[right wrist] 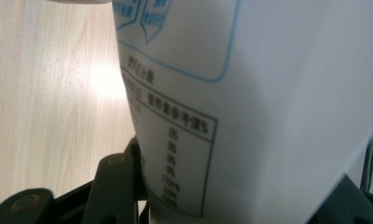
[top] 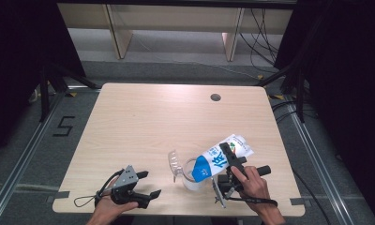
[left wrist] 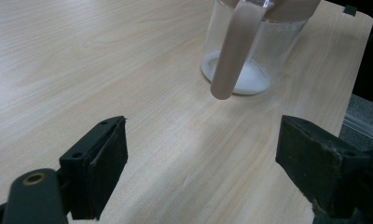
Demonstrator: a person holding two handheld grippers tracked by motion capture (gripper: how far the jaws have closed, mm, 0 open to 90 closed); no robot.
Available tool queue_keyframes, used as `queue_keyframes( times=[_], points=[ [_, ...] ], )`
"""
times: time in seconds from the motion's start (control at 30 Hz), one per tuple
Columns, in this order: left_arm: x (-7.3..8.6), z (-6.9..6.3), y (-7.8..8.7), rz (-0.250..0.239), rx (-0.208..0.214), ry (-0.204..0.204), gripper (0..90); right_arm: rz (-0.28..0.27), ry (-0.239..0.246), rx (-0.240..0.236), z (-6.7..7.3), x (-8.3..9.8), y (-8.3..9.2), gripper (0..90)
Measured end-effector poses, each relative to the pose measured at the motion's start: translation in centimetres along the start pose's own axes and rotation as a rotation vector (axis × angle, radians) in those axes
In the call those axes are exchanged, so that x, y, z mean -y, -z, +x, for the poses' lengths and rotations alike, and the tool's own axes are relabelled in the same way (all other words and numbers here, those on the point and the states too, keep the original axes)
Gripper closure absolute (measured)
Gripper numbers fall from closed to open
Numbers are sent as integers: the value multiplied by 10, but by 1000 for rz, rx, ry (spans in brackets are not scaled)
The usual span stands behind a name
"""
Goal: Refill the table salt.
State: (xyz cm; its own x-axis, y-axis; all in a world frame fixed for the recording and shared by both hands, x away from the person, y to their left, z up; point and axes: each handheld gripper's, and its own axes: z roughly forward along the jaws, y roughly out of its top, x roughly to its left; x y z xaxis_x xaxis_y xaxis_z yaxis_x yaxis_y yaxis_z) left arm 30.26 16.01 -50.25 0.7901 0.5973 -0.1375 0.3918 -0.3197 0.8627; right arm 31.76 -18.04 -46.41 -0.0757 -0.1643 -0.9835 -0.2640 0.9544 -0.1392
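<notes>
Right gripper (top: 228,161) jaws clamp the blue-and-white paper carton (top: 221,157), tipped mouth-down-left over the clear glass pitcher with pinkish handle (top: 191,176) on the light wood counter (top: 143,122). Left gripper (top: 148,185) jaws wide, empty, facing the pitcher just ahead.

You worked at a light wooden table (top: 143,122) with rounded corners, its grain running across. A round cable hole (top: 215,97) sat near its far edge, right of centre. On the grey floor to the left, black tape formed a mark like a figure five (top: 63,126). Beyond the table stood pale wooden furniture legs (top: 121,35), with black cables (top: 263,35) trailing beside them.
</notes>
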Motion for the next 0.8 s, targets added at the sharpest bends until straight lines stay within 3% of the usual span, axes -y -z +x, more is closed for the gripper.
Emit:
queue_keyframes(
  times=[0.43,0.47,0.53,0.8],
  points=[
    [0,0,0,-4,2,0,161,12,18,4,-1,-1,2,516],
    [0,0,0,1,0,-1,161,26,-34,-1,3,0,2,516],
    [0,0,0,0,0,0,161,30,-37,-4,3,0,3,516],
    [0,0,0,0,0,0,161,11,-9,-6,3,-1,2,518]
  ],
)
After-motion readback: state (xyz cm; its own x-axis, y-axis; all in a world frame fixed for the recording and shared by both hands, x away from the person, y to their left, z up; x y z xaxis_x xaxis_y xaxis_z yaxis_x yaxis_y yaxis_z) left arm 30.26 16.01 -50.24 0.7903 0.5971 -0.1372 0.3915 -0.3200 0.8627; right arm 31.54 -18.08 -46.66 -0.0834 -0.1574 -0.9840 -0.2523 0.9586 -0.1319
